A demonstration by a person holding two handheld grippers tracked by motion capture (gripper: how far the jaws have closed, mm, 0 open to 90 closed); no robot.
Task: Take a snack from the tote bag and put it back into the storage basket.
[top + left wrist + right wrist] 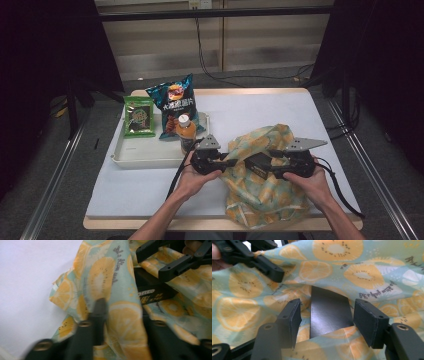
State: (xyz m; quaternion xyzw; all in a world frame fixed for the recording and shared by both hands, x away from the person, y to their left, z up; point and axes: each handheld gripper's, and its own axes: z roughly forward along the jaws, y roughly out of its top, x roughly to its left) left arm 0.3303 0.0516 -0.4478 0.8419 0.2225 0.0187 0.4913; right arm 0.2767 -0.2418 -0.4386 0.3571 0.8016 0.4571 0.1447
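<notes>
A cloth bag printed with orange slices lies crumpled at the table's front right. A black box sits in its mouth. My left gripper comes in from the left and is shut on a fold of the bag's cloth, which bulges between its jaws. My right gripper faces it from the right, open. In the right gripper view the black box stands between the two pads with a gap on each side. The other gripper shows at upper left there.
A white tray sits left of the bag. It holds a green snack packet, a blue chip bag and a bottle of orange drink close to my left hand. Cables trail from both grippers toward the front edge.
</notes>
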